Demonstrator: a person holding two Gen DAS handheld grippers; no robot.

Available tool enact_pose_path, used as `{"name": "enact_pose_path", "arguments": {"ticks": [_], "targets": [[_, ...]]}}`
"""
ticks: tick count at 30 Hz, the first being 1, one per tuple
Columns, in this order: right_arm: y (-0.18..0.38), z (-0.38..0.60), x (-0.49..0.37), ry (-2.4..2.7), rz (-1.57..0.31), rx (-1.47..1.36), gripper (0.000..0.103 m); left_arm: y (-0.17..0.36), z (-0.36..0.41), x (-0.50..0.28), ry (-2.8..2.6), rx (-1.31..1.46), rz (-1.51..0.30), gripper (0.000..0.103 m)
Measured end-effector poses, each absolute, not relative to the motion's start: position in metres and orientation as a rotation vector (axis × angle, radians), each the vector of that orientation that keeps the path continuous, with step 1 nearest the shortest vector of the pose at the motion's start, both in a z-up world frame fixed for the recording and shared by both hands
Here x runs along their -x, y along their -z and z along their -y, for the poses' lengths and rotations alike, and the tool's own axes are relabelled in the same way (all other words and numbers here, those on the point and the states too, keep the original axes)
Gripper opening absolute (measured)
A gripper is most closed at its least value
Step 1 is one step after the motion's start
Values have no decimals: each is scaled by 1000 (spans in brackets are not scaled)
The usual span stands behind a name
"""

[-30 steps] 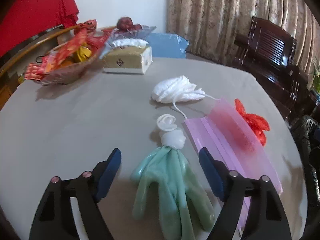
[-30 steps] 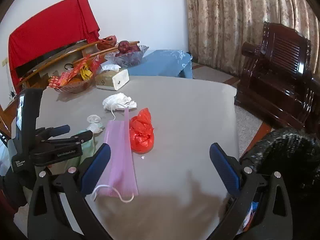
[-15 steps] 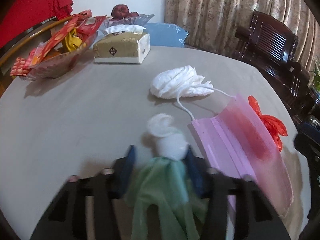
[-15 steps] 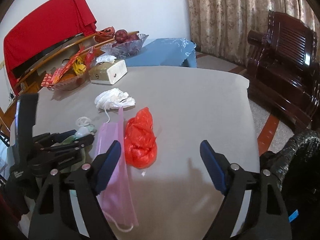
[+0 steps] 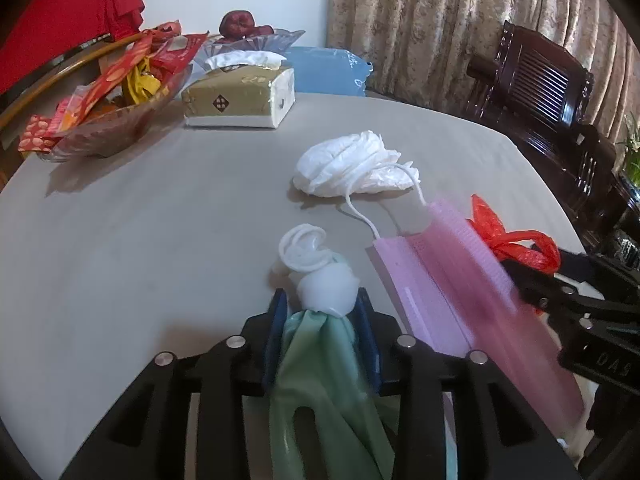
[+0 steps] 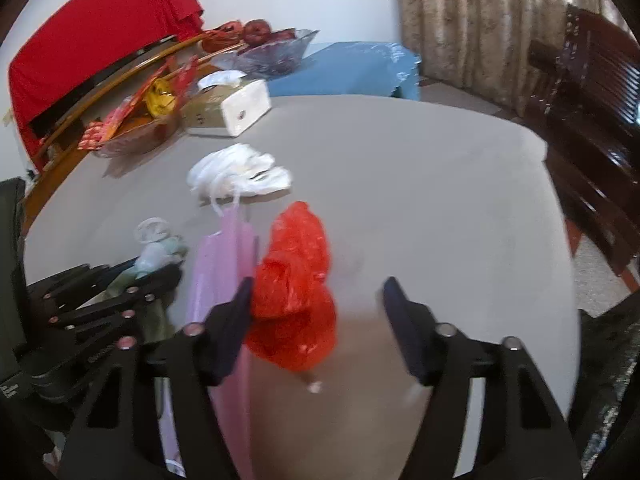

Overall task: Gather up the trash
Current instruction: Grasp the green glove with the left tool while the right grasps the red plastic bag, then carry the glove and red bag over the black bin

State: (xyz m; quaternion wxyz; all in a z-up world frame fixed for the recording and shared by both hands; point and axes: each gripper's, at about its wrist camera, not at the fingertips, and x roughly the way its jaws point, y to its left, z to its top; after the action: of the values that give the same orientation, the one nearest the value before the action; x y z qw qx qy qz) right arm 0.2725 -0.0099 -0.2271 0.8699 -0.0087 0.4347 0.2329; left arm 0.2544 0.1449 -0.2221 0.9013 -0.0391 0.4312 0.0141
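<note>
Snack bowl (image 5: 108,120) & tissue box (image 5: 240,98) at far left of grey bench (image 5: 140,240). L gripper (image 5: 322,336), jaws closing, pads pressed on green glove (image 5: 320,380) at its white rolled cuff, near bench edge. White crumpled mask (image 5: 352,168) mid-bench; pink face mask (image 5: 448,280) just right of glove. R gripper (image 6: 318,312) half-wide, closing, red plastic bag (image 6: 296,284) between jaws, touching left pad only; right pad apart.

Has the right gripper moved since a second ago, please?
Yes. The right gripper has come forward and down toward the red plastic bag, which now sits between its closing jaws, nearer the tissue box than before.
</note>
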Motion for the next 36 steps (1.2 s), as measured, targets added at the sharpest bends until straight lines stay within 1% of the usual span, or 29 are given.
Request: {"name": "enact_pose_path", "arguments": {"ticks": [1, 4, 7, 14, 23, 30, 36], "targets": [[226, 7, -272, -512, -916, 13, 35, 222, -146, -254, -27, 85, -891, 34], [219, 2, -269, -541, -912, 32, 33, 222, -149, -254, -33, 100, -891, 28], [204, 7, -262, -539, -878, 14, 33, 219, -150, -251, -29, 109, -894, 25], [167, 32, -244, -481, -772, 31, 33, 198, -142, -227, -3, 123, -846, 24], [127, 57, -211, -477, -680, 8, 33, 145, -128, -195, 44, 91, -757, 24], [99, 66, -180, -510, -628, 7, 33, 108, -112, -177, 95, 75, -709, 24], [80, 81, -150, -518, -597, -1, 33, 95, -92, -162, 137, 70, -687, 24]]}}
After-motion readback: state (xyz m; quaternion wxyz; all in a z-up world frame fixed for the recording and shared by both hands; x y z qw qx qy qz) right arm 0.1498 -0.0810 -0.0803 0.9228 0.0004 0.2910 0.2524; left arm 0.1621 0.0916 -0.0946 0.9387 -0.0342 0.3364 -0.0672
